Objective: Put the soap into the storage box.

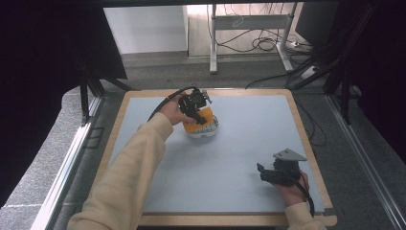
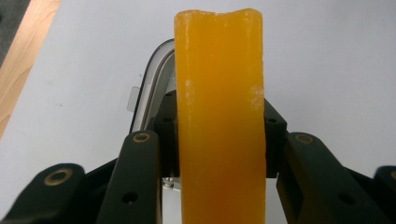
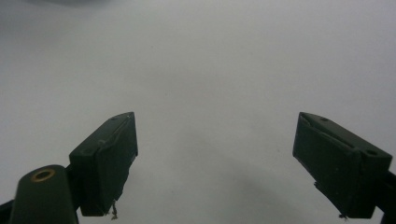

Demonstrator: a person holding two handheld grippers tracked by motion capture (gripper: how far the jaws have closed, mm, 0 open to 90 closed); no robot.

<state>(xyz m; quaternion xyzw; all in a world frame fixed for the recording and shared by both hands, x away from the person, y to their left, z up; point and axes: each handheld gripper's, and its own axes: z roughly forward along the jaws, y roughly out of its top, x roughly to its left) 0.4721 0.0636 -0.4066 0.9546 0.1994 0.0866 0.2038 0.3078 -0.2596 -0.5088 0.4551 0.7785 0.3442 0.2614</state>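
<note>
The left gripper has its two black jaws pressed tight on both sides of a thick, waxy orange block. In the left gripper view the block's long side runs straight up and away from the jaws, the same way the gripper points. Its far end is a bit dented and pokes out past the jaws. Right behind the block sits a flat white thing with a thin dark rim, lying on the table. I cannot tell if the block touches it.

In the high view the left gripper is in the far middle of the table, a little to the left, and the orange block is over the white thing there. A hand holds the gripper, and a cream sleeve runs back to the bottom edge.

The right gripper has its jaws spread wide apart with nothing between them, just above the bare table. In the high view the right gripper is at the near right of the table, well apart from the block, with a grey three-cornered plate on top.

The table has a pale blue-grey top with a light wooden edge. Around it is a grey floor. Farther back stand metal desk legs with loose black cables.
</note>
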